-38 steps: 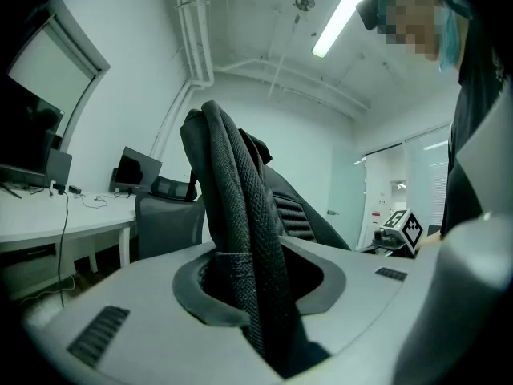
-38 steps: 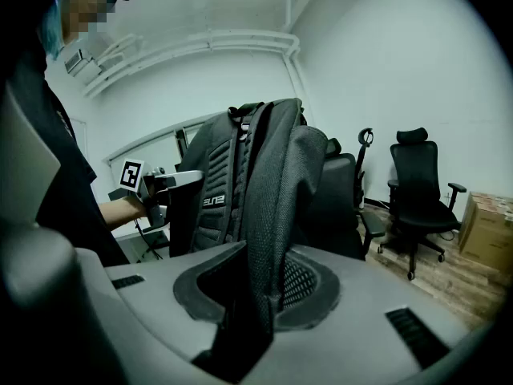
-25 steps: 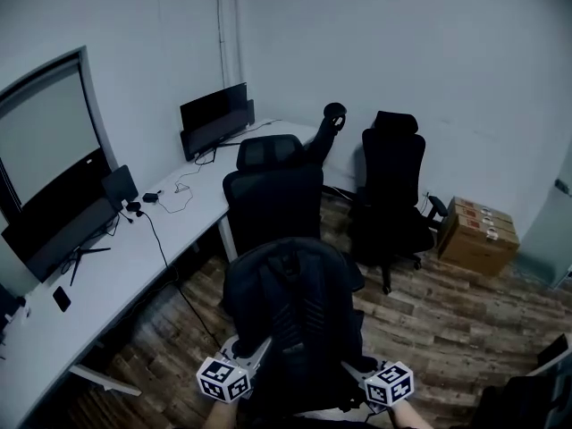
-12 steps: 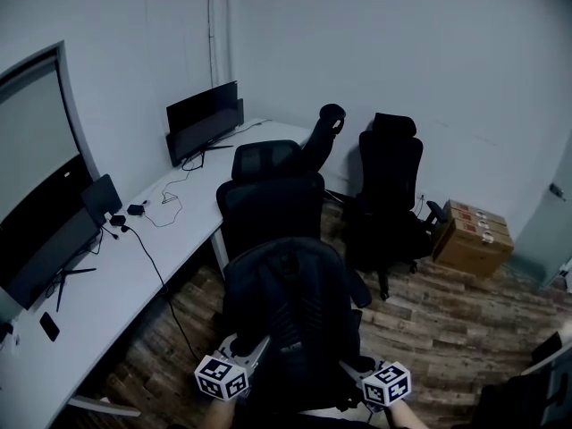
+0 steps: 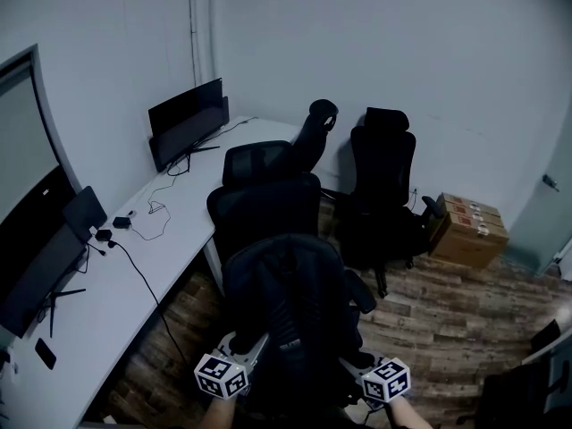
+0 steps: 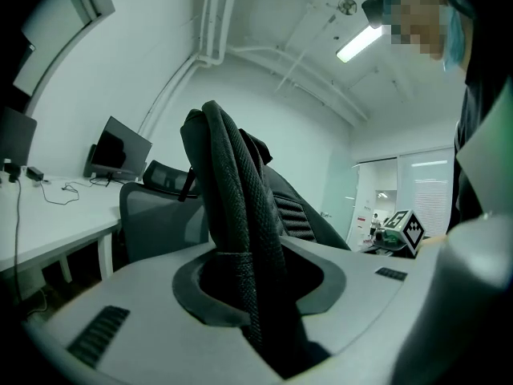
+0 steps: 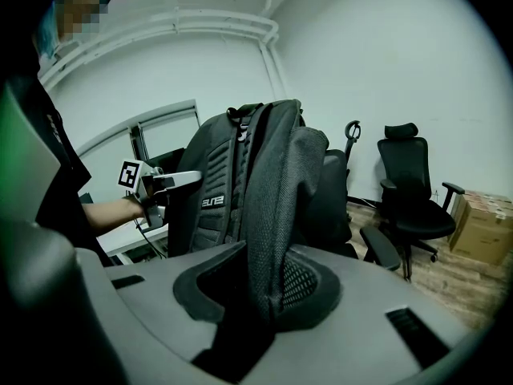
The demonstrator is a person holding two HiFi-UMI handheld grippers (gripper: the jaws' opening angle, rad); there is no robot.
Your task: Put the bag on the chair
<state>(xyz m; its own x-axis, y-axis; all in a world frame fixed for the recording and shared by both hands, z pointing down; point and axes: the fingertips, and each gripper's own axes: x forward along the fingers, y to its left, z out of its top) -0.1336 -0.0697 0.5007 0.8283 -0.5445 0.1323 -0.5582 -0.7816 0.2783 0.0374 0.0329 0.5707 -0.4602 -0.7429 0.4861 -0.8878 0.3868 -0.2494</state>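
At the foot of the head view, the black bag (image 5: pixel 290 320) hangs upright between the left gripper (image 5: pixel 253 350) and right gripper (image 5: pixel 355 365), short of the nearest chair (image 5: pixel 264 206) beside the desk (image 5: pixel 134 266). Left gripper view: jaws narrowed onto a mesh strap (image 6: pixel 236 215). Right gripper view: jaws likewise clamped on the second strap (image 7: pixel 276 223). Step in hand, as judged: carrying; next, bring the bag over the seat, lower it upright, then release both straps
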